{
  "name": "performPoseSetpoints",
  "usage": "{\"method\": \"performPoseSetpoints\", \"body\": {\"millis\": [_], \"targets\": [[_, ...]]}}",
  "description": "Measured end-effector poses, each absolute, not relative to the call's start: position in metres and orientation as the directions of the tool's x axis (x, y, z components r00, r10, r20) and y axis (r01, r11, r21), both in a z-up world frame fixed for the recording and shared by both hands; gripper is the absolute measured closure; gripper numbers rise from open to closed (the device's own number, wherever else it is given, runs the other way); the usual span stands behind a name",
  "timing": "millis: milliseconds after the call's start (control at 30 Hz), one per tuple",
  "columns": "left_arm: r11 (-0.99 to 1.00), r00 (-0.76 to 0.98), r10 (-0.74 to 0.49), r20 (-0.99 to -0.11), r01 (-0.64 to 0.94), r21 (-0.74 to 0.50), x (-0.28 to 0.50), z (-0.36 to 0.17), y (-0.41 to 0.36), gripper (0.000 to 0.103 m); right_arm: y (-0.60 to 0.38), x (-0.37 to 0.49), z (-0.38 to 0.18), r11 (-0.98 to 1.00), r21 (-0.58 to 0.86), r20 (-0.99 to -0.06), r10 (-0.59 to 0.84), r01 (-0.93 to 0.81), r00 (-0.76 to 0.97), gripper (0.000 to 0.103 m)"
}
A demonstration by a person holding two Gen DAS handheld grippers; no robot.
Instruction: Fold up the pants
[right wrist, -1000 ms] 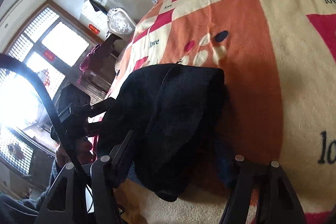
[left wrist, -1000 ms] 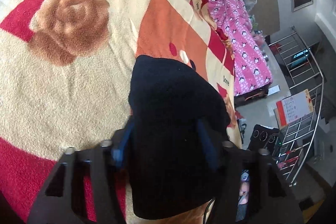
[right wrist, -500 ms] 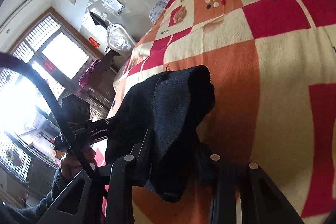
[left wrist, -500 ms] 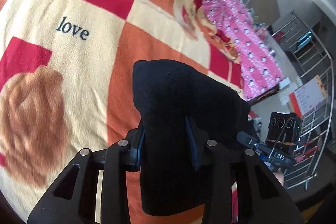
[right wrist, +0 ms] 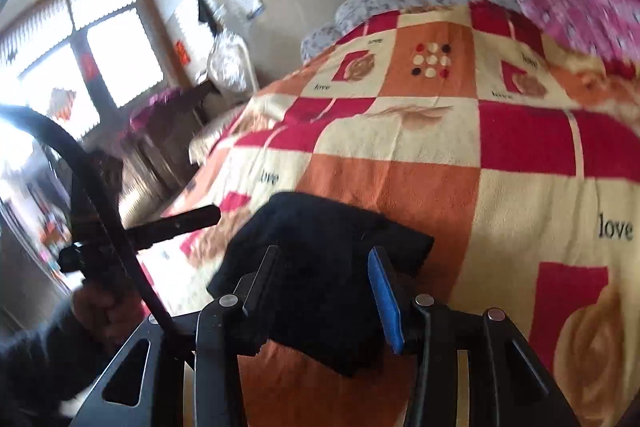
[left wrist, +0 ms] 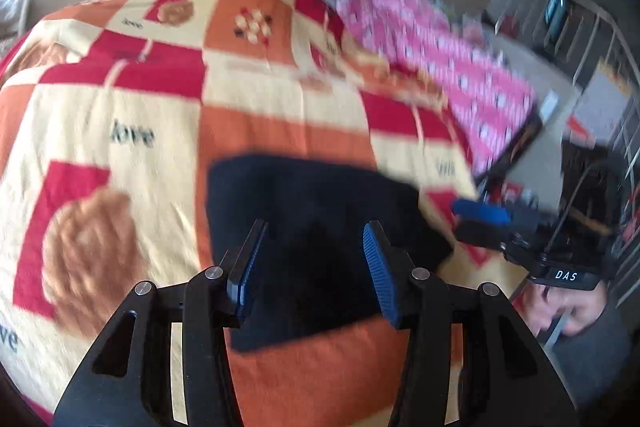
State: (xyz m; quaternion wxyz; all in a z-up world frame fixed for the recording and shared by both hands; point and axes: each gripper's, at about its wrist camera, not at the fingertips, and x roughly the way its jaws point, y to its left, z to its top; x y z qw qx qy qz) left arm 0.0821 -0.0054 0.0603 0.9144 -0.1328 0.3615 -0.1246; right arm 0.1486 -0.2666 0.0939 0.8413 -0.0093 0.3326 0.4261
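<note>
Left wrist view: blurred by motion. The left gripper [left wrist: 314, 259] has its jaws spread wide, nothing between the blue pads. Black pants [left wrist: 316, 227] lie below and ahead of it as a compact folded bundle on the orange square of the patchwork blanket [left wrist: 120, 99] covering the bed. The right gripper [left wrist: 516, 227] shows at the right edge, near the bundle's right side, the person's hand just beneath it. A pink patterned quilt [left wrist: 460, 67] lies along the far right of the bed.

Right wrist view: the right gripper [right wrist: 324, 287] also stands with jaws well apart, holding nothing. The pants [right wrist: 332, 267] sit right at the jaws, the top layer humped and its near corner drooping past the blue pad. Whether a pad touches cloth, cannot tell. The left gripper [right wrist: 160, 227] is at the left, close to the bundle.

Risks, as judged:
- Top layer looks loose; it could spring back and undo the fold.
- A pad so close to the cloth could snag it on pulling away and drag the bundle askew.
- Soft bedding gives no firm base, so pressing down may shift the layers.
</note>
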Motion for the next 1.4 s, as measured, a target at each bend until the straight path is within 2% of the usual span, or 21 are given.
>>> {"method": "performPoseSetpoints", "body": {"millis": [67,167,200,300,367,433,500,533,600,700,733,833,900,967,1067,1133,1267,1333,1400], "targets": [[0.952,0.663,-0.278,-0.695,0.095,-0.29,0.085,0.037,-0.013,0.056,-0.241,0.133,0.077,0.64,0.131,-0.651,0.631,-0.757,0.421,0.061],[0.957,0.683,-0.267,-0.68,0.105,-0.27,0.084,0.029,-0.015,0.055,-0.237,0.129,0.026,0.649,0.07,-0.747,0.537,-0.757,0.392,0.06],[0.959,0.672,-0.266,-0.691,0.108,-0.263,0.086,0.03,-0.015,0.055,-0.24,0.127,0.023,0.65,0.06,-0.722,0.552,-0.757,0.417,0.059],[0.954,0.66,-0.287,-0.694,0.131,-0.271,0.091,0.05,-0.011,0.055,-0.25,0.137,0.024,0.651,0.15,-0.737,0.576,-0.744,0.354,0.056],[0.952,0.729,-0.287,-0.622,0.143,-0.273,0.094,0.074,-0.001,0.055,-0.252,0.143,0.038,0.639,0.205,-0.731,0.604,-0.741,0.318,0.056],[0.936,0.755,-0.312,-0.577,0.139,-0.325,0.114,0.087,0.009,0.055,-0.257,0.149,0.06,0.631,0.252,-0.671,0.661,-0.734,0.337,0.056],[0.902,0.714,-0.373,-0.592,0.131,-0.411,0.148,0.081,0.014,0.055,-0.259,0.163,0.075,0.666,0.249,-0.611,0.671,-0.703,0.42,0.055],[0.901,0.681,-0.362,-0.636,0.078,-0.428,0.167,0.069,0.016,0.055,-0.258,0.172,0.075,0.686,0.254,-0.597,0.666,-0.681,0.447,0.055],[0.908,0.593,-0.342,-0.729,0.01,-0.418,0.191,0.04,0.017,0.056,-0.248,0.196,0.064,0.729,0.249,-0.621,0.625,-0.637,0.472,0.055],[0.92,0.621,-0.319,-0.716,0.021,-0.392,0.188,0.036,0.014,0.056,-0.224,0.214,0.021,0.738,0.224,-0.742,0.553,-0.637,0.379,0.053],[0.927,0.614,-0.308,-0.727,0.022,-0.375,0.188,0.038,0.012,0.056,-0.228,0.208,0.022,0.731,0.2,-0.697,0.574,-0.652,0.429,0.051],[0.941,0.616,-0.272,-0.739,0.008,-0.339,0.183,0.052,0.009,0.055,-0.233,0.211,0.024,0.729,0.226,-0.703,0.581,-0.645,0.41,0.052],[0.944,0.679,-0.241,-0.693,-0.002,-0.331,0.163,0.07,0.013,0.055,-0.235,0.214,0.034,0.742,0.226,-0.709,0.57,-0.632,0.416,0.052],[0.953,0.744,-0.198,-0.639,-0.007,-0.303,0.127,0.083,0.016,0.055,-0.242,0.197,0.053,0.742,0.205,-0.664,0.585,-0.638,0.467,0.052],[0.981,0.763,-0.059,-0.644,-0.076,-0.179,0.08,0.081,0.004,0.044,-0.264,0.151,0.081,0.726,0.203,-0.56,0.637,-0.657,0.531,0.052],[0.986,0.76,-0.042,-0.649,-0.071,-0.148,0.051,0.07,-0.008,0.042,-0.274,0.116,0.085,0.723,0.214,-0.526,0.652,-0.657,0.546,0.051],[0.984,0.704,-0.046,-0.708,-0.09,-0.153,0.017,0.047,-0.034,0.042,-0.279,0.056,0.058,0.774,0.139,-0.517,0.589,-0.618,0.621,0.051],[0.979,0.701,-0.041,-0.712,-0.113,-0.168,0.006,0.044,-0.043,0.042,-0.281,0.039,0.04,0.808,0.093,-0.516,0.539,-0.581,0.666,0.051],[0.982,0.705,0.004,-0.709,-0.139,-0.132,-0.004,0.046,-0.054,0.042,-0.282,0.032,0.018,0.811,0.07,-0.514,0.529,-0.581,0.676,0.051]]}}
